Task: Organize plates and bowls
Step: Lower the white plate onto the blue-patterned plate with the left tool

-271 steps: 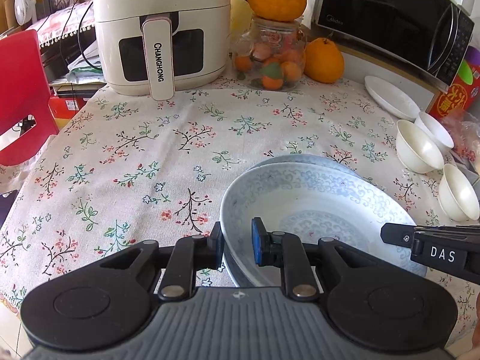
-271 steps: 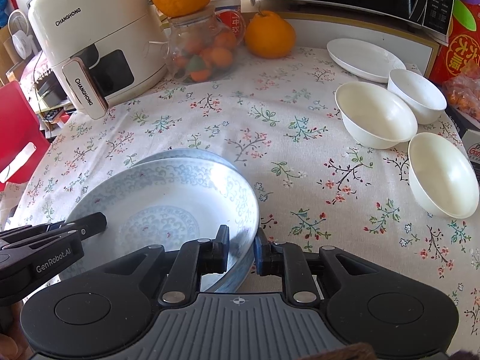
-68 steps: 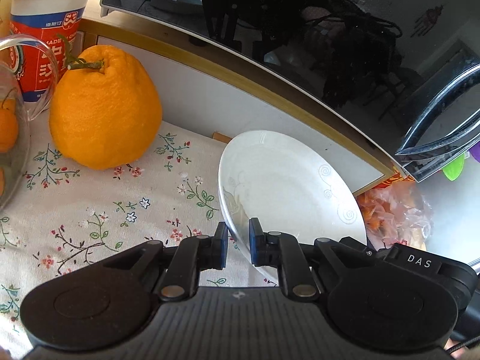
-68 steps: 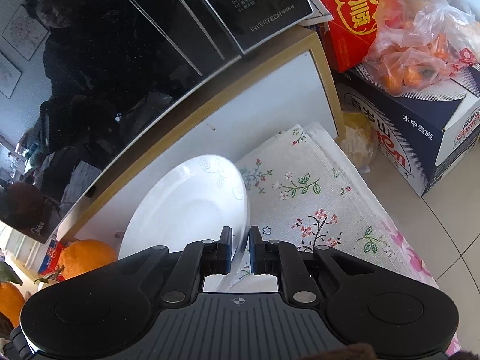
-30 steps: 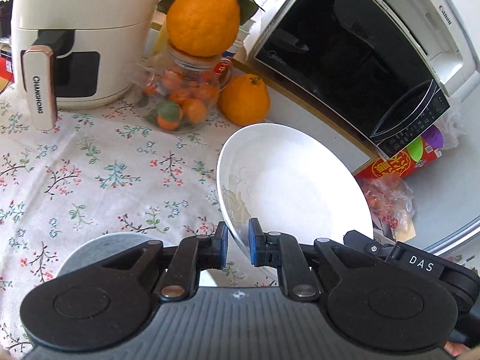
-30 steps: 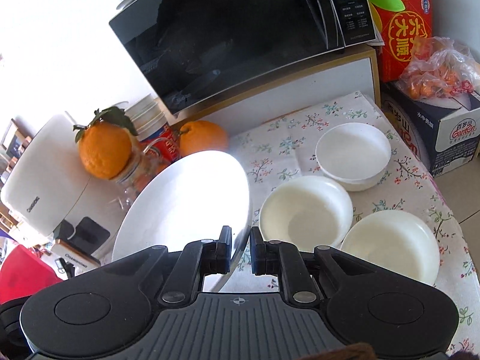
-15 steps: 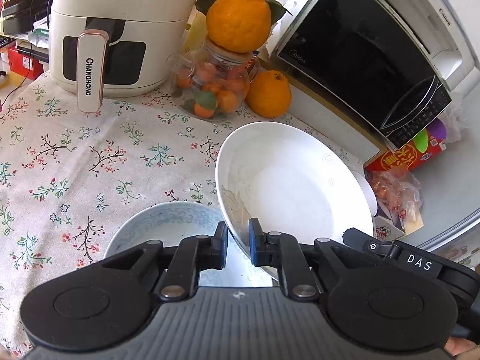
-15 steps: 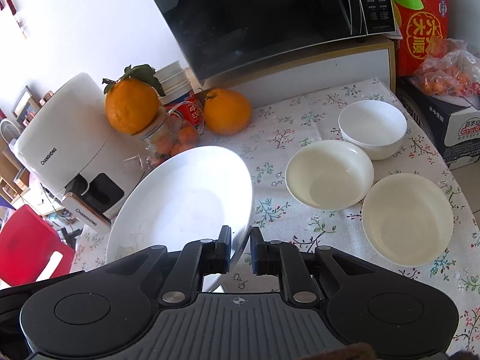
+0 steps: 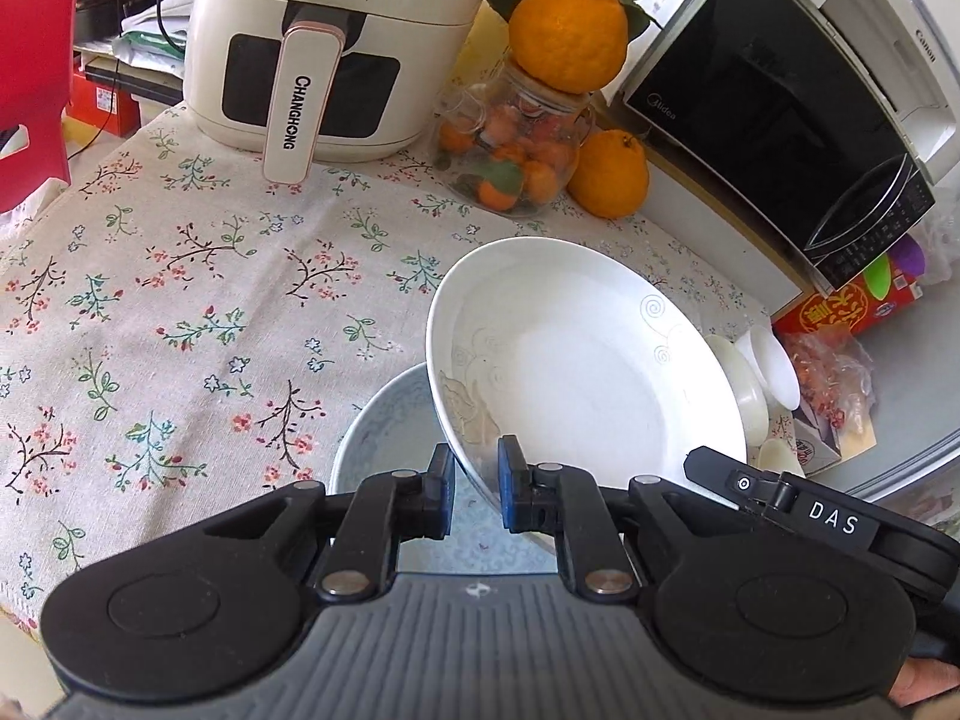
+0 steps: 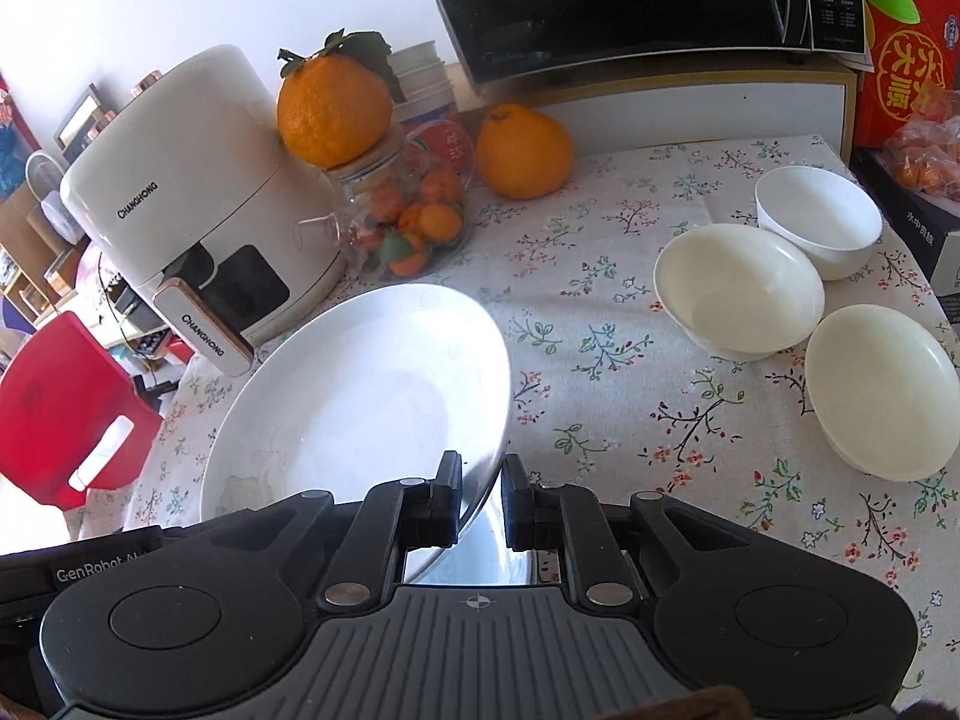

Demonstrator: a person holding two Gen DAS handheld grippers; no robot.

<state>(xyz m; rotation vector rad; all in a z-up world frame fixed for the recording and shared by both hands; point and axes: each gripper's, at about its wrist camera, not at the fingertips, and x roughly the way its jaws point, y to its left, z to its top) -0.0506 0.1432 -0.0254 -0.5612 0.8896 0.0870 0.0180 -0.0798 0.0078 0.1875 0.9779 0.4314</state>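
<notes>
I hold a white plate (image 9: 576, 360) between both grippers, above the table. My left gripper (image 9: 475, 483) is shut on its left rim. My right gripper (image 10: 483, 501) is shut on its right rim, where the plate (image 10: 360, 408) fills the lower left of the right wrist view. A blue-patterned plate (image 9: 390, 426) lies on the tablecloth under the white plate, partly hidden by it. Three white bowls stand to the right: a far one (image 10: 819, 228), a middle one (image 10: 738, 297) and a near one (image 10: 882, 396).
A white air fryer (image 9: 324, 48) stands at the back left. A glass jar of small oranges (image 9: 516, 150) with a big orange on top and another orange (image 9: 609, 174) stand beside a black microwave (image 9: 768, 114). A red chair (image 10: 54, 408) is off the left edge.
Both grippers carried the white plate from beside the microwave back over the table. It now hangs over the blue-patterned plate, closer to it than half a second ago.
</notes>
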